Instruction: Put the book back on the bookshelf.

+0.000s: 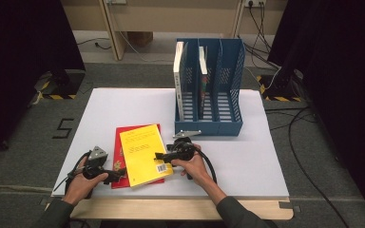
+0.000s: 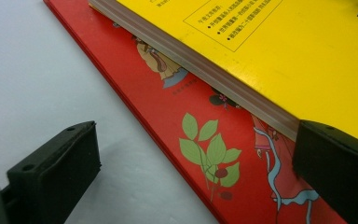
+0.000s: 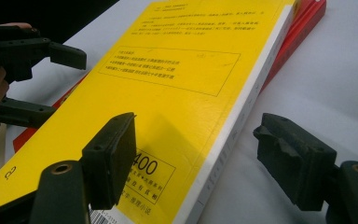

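Both tongs sit at the near edge of the table (image 1: 247,156), one on each side of two books. Left tongs (image 1: 116,175) are wide open. One jaw stands over the white table top, the other sits at the near corner of the yellow book (image 1: 145,154), and the edge of the red book (image 1: 120,137) lies in the gap. They squeeze nothing. Right tongs (image 1: 160,156) are open too. One jaw hangs over the yellow cover and the other is out over the table, so the white spine of the yellow book is between them. The pads do not press on it.

Now the things, big to small. The white table is the biggest. A blue rack (image 1: 209,90) stands at the far right of it, and two more books stand up inside. The red book lies flat, near and left of the rack. The yellow book lies on top of it, turned a little, with its bar code at the near right corner.
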`<state>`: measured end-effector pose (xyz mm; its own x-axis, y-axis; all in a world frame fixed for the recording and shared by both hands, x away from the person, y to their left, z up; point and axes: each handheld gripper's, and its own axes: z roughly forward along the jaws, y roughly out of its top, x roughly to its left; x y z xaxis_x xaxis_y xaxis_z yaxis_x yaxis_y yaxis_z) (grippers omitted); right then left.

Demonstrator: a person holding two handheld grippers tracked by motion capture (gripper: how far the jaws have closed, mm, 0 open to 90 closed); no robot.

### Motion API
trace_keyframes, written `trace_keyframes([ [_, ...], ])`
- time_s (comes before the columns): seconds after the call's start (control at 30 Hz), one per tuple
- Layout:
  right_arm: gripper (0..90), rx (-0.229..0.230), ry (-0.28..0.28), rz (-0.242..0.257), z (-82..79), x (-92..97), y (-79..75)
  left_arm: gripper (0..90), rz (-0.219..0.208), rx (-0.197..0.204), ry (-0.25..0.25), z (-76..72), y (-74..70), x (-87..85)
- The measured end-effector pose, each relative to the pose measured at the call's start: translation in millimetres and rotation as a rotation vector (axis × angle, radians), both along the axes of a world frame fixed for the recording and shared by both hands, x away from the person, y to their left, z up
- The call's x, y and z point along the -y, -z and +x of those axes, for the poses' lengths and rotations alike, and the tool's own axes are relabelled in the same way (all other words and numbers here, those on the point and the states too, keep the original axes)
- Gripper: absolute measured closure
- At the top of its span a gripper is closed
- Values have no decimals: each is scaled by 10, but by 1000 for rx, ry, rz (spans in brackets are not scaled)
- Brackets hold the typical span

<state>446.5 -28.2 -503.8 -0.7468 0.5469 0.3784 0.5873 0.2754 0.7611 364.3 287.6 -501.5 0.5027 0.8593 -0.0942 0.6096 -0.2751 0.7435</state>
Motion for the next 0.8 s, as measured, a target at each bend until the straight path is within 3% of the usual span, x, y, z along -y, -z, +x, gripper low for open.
trace_keyframes([
  [0.23, 282, -54, -1, 13, 22, -67, 19, 0, -4, -4, 0, 7, 4, 0],
  [0.37, 311, -156, 59, 102, 55, -35, 41, 0, -4, -3, -4, 14, 4, 4],
  [0.43, 311, -177, 84, 132, 41, -33, 55, 0, -9, -5, -7, 13, 7, 15],
  [0.53, 321, -172, 91, 135, 34, -33, 58, 0, -9, -7, -5, 15, 7, 11],
  [0.67, 413, -265, 127, 228, 45, 47, 112, 0, -9, -5, -4, 15, 7, 13],
  [0.73, 420, -259, 127, 226, 40, 52, 117, 0, -4, 1, -6, 13, 5, 12],
  [0.8, 450, -308, 104, 250, 19, 35, 125, 0, -4, 1, -6, 13, 5, 12],
])
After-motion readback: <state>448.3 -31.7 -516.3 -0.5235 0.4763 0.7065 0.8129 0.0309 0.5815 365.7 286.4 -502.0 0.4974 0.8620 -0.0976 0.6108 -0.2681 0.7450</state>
